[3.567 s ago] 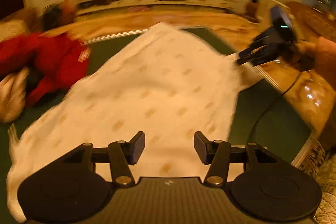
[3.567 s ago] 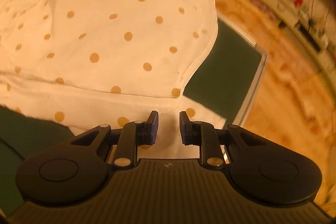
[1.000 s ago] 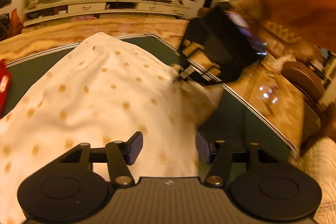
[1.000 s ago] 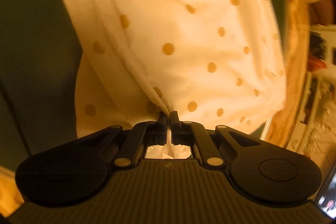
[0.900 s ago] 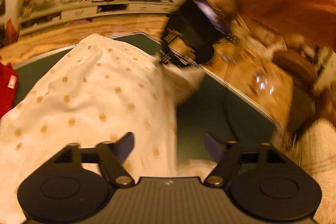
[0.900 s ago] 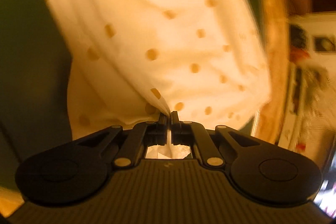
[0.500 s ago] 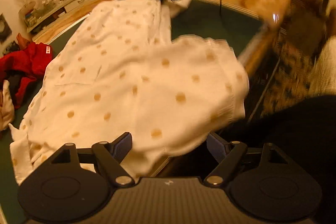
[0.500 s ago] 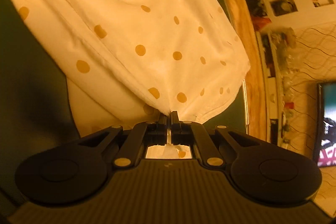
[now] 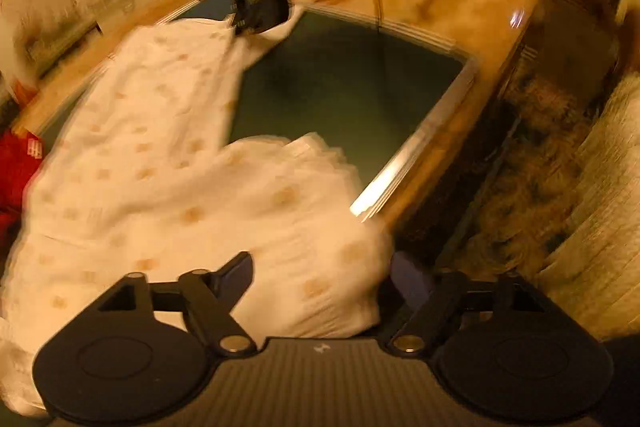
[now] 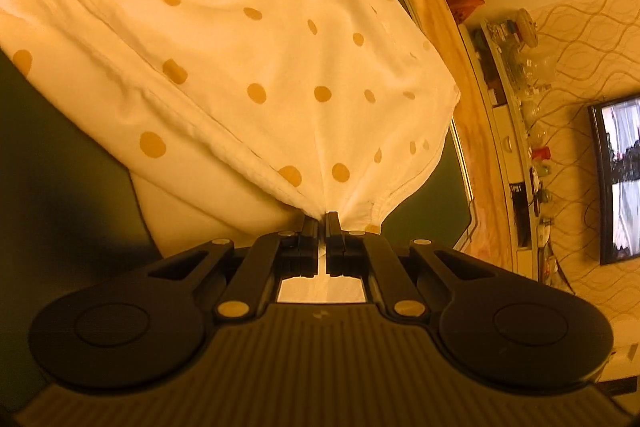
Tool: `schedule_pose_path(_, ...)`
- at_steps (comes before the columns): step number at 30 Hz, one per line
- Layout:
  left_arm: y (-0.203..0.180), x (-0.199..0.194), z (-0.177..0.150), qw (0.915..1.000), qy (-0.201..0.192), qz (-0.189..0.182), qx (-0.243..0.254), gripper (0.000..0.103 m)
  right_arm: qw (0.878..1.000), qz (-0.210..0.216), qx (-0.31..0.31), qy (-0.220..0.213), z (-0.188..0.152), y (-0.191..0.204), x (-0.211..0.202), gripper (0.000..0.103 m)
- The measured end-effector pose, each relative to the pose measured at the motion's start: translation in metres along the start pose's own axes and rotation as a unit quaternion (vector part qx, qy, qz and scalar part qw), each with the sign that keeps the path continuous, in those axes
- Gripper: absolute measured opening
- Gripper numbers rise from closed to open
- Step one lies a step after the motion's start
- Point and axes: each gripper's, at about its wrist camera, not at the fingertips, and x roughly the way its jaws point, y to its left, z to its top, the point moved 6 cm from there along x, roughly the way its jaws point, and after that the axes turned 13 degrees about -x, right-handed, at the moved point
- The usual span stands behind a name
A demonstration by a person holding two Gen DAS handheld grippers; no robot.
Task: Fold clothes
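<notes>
A cream garment with orange dots lies spread over the dark green table top. In the left wrist view one end of it is bunched at the table's near edge, under my left gripper. Its jaws are opening wide and the pads press on nothing. My right gripper is shut on a pinched corner of the dotted garment. The cloth fans out from its fingertips. That same right gripper shows at the far end of the table, with a hand behind it.
A red garment lies at the table's left edge. The table has a pale wooden rim, with patterned carpet beyond it. A shelf unit and a lit television stand along the wall.
My left gripper drew back from the table's middle to its near corner, and its jaws spread wider. The garment's near end now lies loose at the edge. My right gripper rolled, still pinching its corner.
</notes>
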Motion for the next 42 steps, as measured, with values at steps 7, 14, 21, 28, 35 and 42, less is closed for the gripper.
schedule_pose_path(7, -0.01, 0.021, 0.004, 0.9888, 0.02, 0.148, 0.003, 0.087, 1.0, -0.001, 0.028, 0.0, 0.003, 0.002, -0.002, 0.005)
schedule_pose_path(14, -0.007, 0.045, 0.004, 0.9923, 0.058, 0.108, -0.02, 0.086, 0.999, -0.007, 0.042, 0.002, 0.003, 0.0, 0.0, 0.005)
schedule_pose_path(21, 0.006, 0.062, 0.006, 0.9888, 0.087, 0.111, -0.049, 0.083, 0.999, -0.006, 0.05, -0.004, 0.002, 0.0, -0.003, 0.005)
schedule_pose_path(28, 0.004, 0.067, 0.011, 0.9872, 0.084, 0.11, -0.079, 0.086, 0.998, -0.007, 0.062, -0.007, 0.002, 0.001, 0.0, 0.005)
schedule_pose_path(35, 0.001, 0.053, 0.01, 0.9912, 0.073, 0.09, -0.064, 0.044, 0.998, -0.005, 0.067, -0.012, -0.002, 0.0, -0.005, 0.005)
schedule_pose_path(42, 0.027, 0.029, -0.002, 0.9923, 0.065, 0.069, -0.079, 0.007, 0.996, -0.007, 0.084, -0.024, -0.004, -0.001, -0.018, 0.005)
